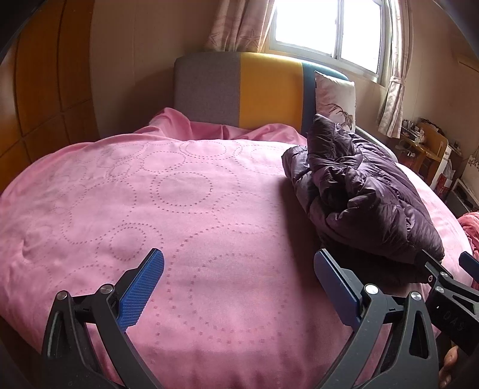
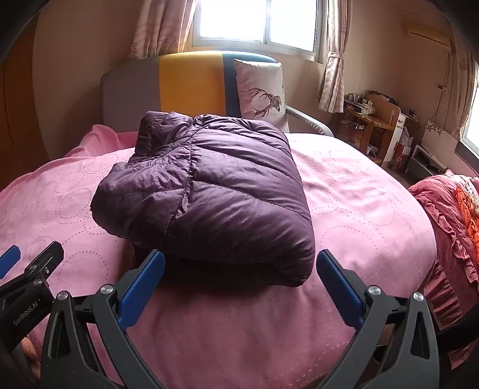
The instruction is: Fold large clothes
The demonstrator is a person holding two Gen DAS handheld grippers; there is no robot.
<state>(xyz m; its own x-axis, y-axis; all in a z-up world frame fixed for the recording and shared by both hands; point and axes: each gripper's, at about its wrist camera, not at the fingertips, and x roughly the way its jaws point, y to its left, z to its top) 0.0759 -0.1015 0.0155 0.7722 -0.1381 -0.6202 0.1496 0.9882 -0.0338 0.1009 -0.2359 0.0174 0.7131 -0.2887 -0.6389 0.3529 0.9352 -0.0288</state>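
jacket [image 2: 206, 191] underside hidden, desk clutter [image 2: 363, 103] too small to identify, red bedding [image 2: 449, 215] cut off at edge

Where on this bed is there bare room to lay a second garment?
The widest bare stretch of pink bedspread lies left of the folded purple jacket, reaching toward the headboard. A narrower strip runs right of the jacket. The pillow corner is crowded.

Both my wrist cameras sit low at the foot of the bed [image 1: 209, 209], facing the headboard [image 2: 191, 83] and window [image 2: 257, 21]. My left view looks left of the purple jacket [image 1: 359, 191]; my right view faces it closely. Both share the pillow [image 2: 260, 89].
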